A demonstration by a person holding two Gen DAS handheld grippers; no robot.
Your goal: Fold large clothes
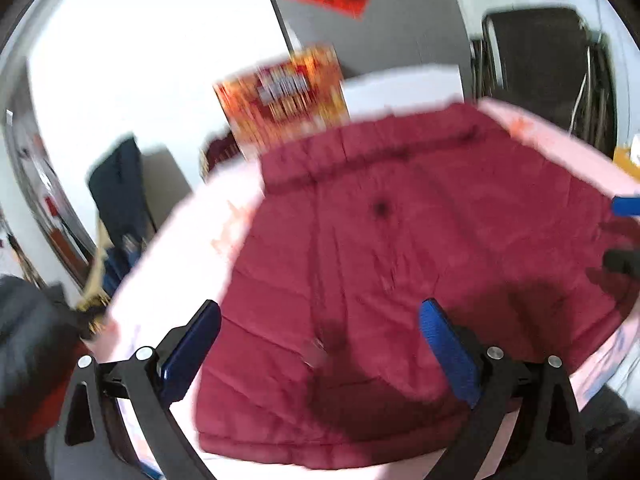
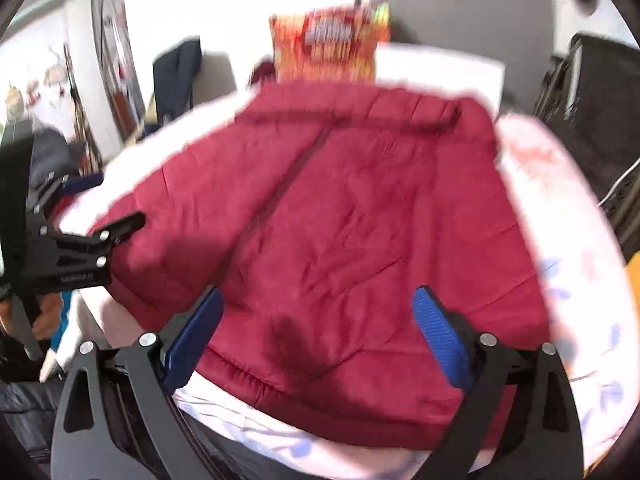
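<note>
A dark red quilted jacket (image 1: 400, 260) lies spread flat on a pale pink cloth-covered table (image 1: 172, 264); it also shows in the right wrist view (image 2: 352, 208), with its zip line running up the middle. My left gripper (image 1: 320, 344) is open and empty, hovering above the jacket's near edge. My right gripper (image 2: 316, 328) is open and empty above the jacket's near hem. The left gripper's black body shows at the left of the right wrist view (image 2: 76, 252), over the jacket's left side. Both views are motion-blurred.
An orange and red box (image 1: 284, 100) stands at the table's far edge, also in the right wrist view (image 2: 328, 44). A black chair (image 1: 540, 68) stands at the far right. Dark clothing (image 1: 120, 184) hangs at the left. The pink tablecloth (image 2: 560, 208) borders the jacket.
</note>
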